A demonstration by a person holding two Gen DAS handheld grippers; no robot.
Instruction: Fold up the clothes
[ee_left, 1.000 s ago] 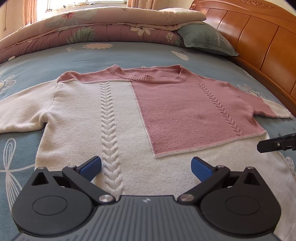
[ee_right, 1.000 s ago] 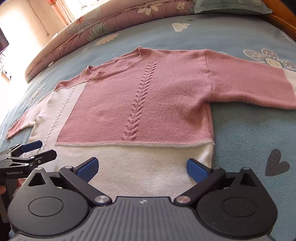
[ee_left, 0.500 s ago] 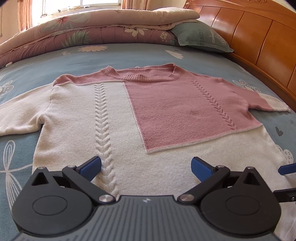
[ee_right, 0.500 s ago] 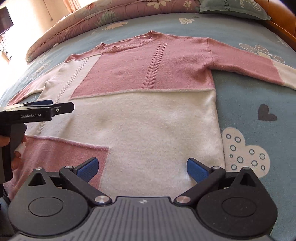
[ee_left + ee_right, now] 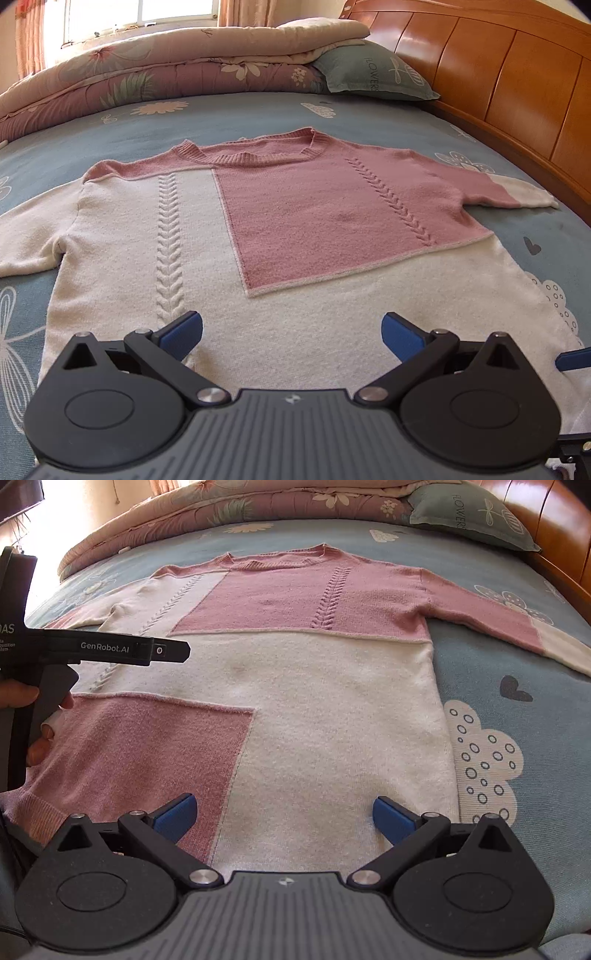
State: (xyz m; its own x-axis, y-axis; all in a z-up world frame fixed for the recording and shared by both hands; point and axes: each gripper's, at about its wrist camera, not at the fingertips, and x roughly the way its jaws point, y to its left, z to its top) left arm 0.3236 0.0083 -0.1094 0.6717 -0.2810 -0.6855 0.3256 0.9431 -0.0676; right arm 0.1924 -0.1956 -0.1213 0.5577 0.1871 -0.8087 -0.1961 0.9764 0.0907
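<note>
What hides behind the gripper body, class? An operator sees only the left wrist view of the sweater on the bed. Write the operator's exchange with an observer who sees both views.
Operator: My own gripper blocks the sweater's near edge. What is down there?
Observer: A pink patch fills the near corner of the sweater on the side of the left gripper, and ends in a ribbed hem.
Operator: I see only a blue tip at my right edge. Is the right gripper holding cloth?
Observer: No. The right gripper is open, with its fingers spread over the sweater's near part and nothing between them.
</note>
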